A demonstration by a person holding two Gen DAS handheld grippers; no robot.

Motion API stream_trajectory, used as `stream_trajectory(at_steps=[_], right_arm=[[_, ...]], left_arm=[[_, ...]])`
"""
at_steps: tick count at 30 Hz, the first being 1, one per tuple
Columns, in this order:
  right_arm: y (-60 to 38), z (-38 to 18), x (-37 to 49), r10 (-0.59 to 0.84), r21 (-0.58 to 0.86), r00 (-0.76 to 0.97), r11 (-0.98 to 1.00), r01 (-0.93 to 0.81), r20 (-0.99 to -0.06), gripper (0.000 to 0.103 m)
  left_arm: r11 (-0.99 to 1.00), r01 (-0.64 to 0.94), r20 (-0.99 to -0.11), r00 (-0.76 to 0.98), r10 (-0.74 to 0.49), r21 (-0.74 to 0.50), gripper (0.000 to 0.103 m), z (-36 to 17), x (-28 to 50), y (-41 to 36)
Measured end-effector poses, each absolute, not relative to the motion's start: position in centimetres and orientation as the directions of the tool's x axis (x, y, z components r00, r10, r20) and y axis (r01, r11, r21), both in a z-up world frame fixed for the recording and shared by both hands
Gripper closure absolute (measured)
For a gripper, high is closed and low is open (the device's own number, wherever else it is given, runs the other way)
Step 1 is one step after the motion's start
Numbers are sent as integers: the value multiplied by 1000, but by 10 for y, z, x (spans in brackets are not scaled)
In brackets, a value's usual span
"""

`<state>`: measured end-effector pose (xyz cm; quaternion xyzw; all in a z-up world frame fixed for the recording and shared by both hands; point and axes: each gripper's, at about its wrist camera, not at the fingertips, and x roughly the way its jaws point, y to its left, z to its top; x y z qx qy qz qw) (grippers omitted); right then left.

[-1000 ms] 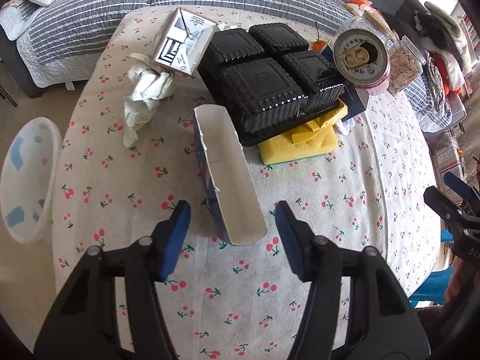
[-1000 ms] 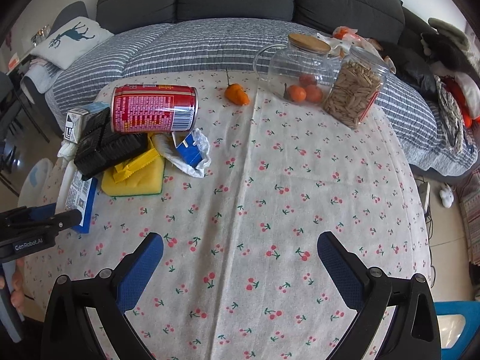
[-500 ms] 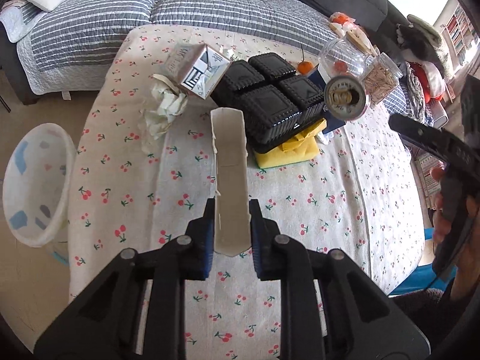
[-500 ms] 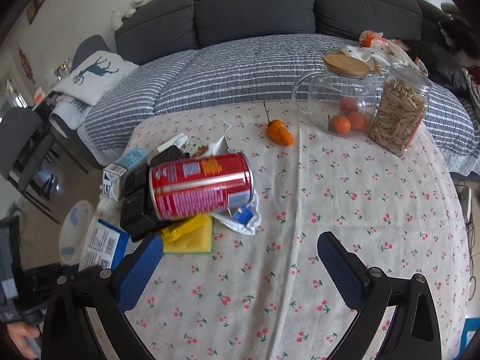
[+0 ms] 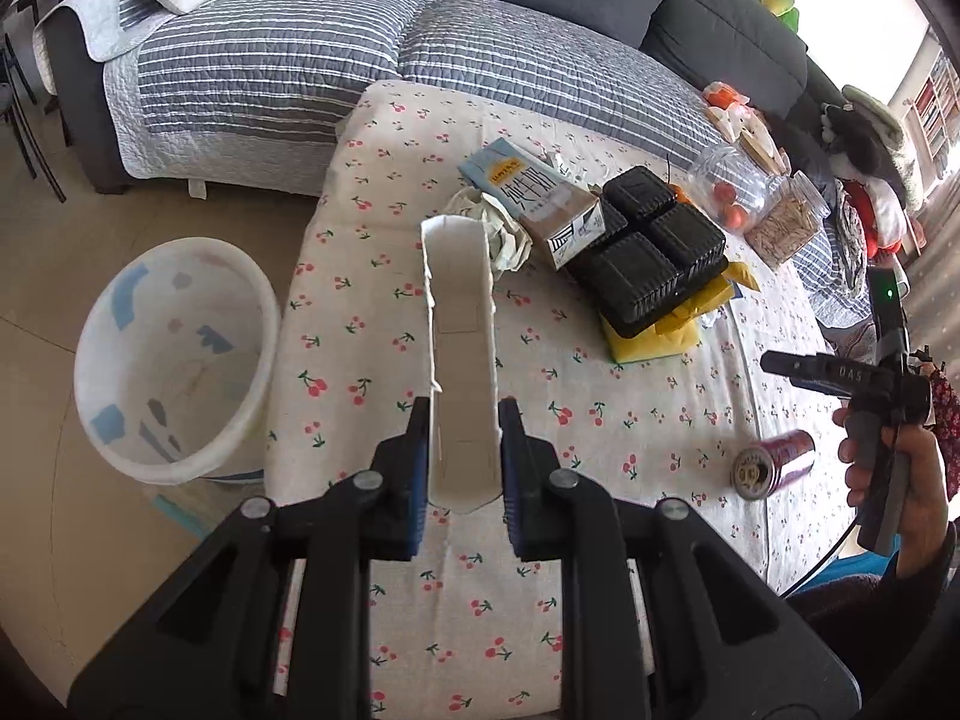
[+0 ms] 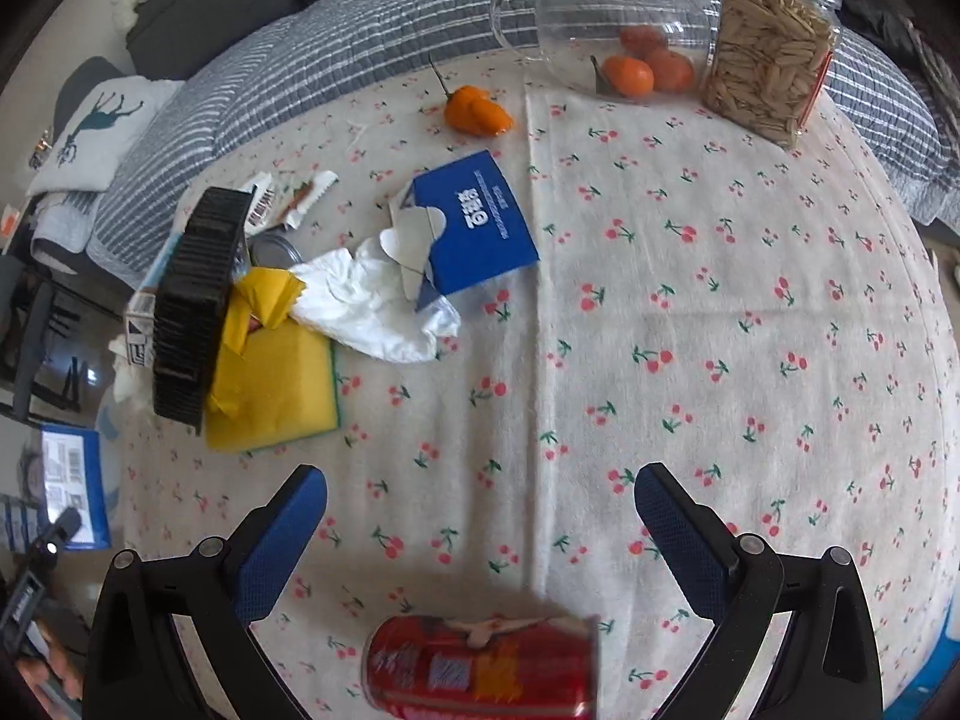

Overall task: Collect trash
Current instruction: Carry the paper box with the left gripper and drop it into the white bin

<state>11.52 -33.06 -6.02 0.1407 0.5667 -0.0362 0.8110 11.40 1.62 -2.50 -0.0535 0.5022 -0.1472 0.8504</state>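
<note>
My left gripper [image 5: 465,450] is shut on a long white cardboard box [image 5: 461,348], open side up, held above the table's left part. The white trash bin [image 5: 174,360] stands on the floor to the left of it. My right gripper [image 6: 480,510] is open and empty; it also shows in the left wrist view [image 5: 840,369]. A red soda can [image 6: 483,666] lies on its side on the cloth just below the right gripper, blurred; it also shows in the left wrist view [image 5: 774,464].
On the cherry-print table [image 6: 720,330]: black plastic tray [image 5: 654,252] on a yellow sponge [image 6: 276,390], milk carton [image 5: 534,201], crumpled paper [image 5: 504,228], blue box [image 6: 480,222] with white tissue [image 6: 372,300], orange pepper [image 6: 477,111], glass jug [image 6: 618,18], seed jar [image 6: 768,54]. Sofa behind.
My left gripper closed on the white box and lifted it toward the bin side. The red can came off the black tray and now lies on the cloth under my right gripper.
</note>
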Motion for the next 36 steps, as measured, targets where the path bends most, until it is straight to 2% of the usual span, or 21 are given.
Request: stream_trajectory(at_steps=[11, 16, 24, 27, 36], right_arm=[[-283, -40, 13, 90, 108, 340, 994, 34, -936, 0], [-268, -56, -21, 17, 35, 330, 998, 48, -944, 0], [-274, -82, -13, -22, 12, 313, 994, 106, -949, 1], [-268, -82, -8, -25, 5, 323, 996, 93, -946, 14], [-222, -55, 18, -10, -3, 422, 1000, 16, -907, 14]], left_arm=[[939, 234, -823, 457, -336, -253, 81, -18, 100, 21], [940, 248, -825, 460, -328, -235, 81, -17, 92, 29], [946, 219, -819, 477, -318, -240, 81, -16, 78, 48], [947, 205, -814, 487, -317, -246, 81, -14, 73, 56], [955, 122, -788, 542, -294, -272, 81, -7, 70, 98]])
